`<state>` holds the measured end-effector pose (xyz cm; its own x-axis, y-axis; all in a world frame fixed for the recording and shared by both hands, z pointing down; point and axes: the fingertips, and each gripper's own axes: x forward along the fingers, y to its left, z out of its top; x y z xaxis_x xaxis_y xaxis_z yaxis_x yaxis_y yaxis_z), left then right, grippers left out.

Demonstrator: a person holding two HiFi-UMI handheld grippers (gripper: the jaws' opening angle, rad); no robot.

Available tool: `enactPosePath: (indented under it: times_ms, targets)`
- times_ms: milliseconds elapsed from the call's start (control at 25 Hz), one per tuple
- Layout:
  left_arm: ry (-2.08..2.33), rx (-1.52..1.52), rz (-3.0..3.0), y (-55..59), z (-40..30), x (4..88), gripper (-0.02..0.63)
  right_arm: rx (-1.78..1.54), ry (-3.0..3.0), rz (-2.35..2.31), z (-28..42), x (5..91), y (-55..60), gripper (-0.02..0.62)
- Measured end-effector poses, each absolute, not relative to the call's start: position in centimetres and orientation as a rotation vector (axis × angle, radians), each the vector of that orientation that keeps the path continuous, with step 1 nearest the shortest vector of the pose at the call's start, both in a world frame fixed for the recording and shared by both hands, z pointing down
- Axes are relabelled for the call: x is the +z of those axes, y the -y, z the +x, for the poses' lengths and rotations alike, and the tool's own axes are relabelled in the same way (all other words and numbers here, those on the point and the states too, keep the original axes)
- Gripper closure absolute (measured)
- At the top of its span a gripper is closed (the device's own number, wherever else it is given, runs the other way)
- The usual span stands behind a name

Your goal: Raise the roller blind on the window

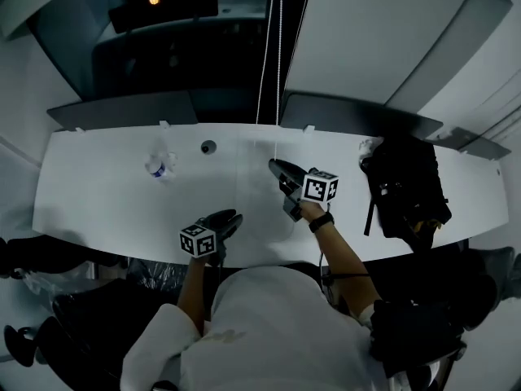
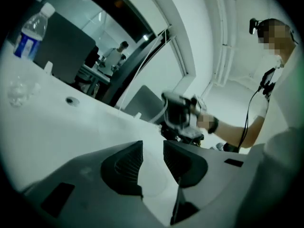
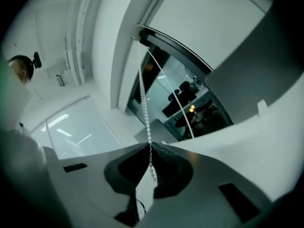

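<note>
The bead chain (image 1: 279,55) of the blind is thin and white. It hangs in two strands in front of the dark window glass (image 1: 187,47), over the far middle of the tabletop (image 1: 98,186). In the right gripper view the beaded strand (image 3: 145,99) comes down straight from the top of the window frame, and the second strand curves away to the right of it. To the right of the chain there is a pale flat sheet (image 1: 383,31), which seems to be the roller blind itself, lowered almost to the level of the tabletop. The right claw (image 1: 277,168) is clenched on the beaded strand, and a few beads hang out below the closed pads (image 3: 164,163). The left claw (image 1: 232,217) is released: its jaws stand a little apart with only the white surface between them (image 2: 153,160). It is at the near edge of the tabletop, well apart from the chain. Around the chain the tabletop is bare and there is free room on both sides. A small round cable hole (image 1: 208,147) lies to the left of the chain, and further left stands a water bottle (image 1: 160,165). A black bag (image 1: 404,187) lies at the right end of the tabletop. Dark divider panels (image 1: 122,108) stand along the far edge, with a gap between them where the chain hangs down. Dark chairs (image 1: 49,300) are on the near left side.
</note>
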<state>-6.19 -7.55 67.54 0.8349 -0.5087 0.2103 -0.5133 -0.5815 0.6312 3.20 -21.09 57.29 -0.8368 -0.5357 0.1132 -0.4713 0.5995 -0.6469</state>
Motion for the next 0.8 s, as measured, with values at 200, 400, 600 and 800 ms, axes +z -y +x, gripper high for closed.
enactPosePath:
  times_ms: [200,400,600,800]
  targets:
    - [0.860,-0.136,2.395,13.4,-10.7,60.7,0.458,-1.266,-2.940,-0.947,1.8,68.7,13.4,0.584]
    - [0.840,-0.150,2.614,20.3,-6.2,51.6,0.385,-1.287,-3.071,-0.902,-0.6,71.1,10.0,0.584]
    - [0.838,-0.221,2.695,27.5,-1.4,43.6,0.385,-1.197,-3.147,-0.908,-1.3,70.9,9.4,0.584]
    - [0.844,-0.152,2.662,31.5,1.4,41.9,0.388,-1.218,-3.075,-0.949,0.2,70.4,8.9,0.584]
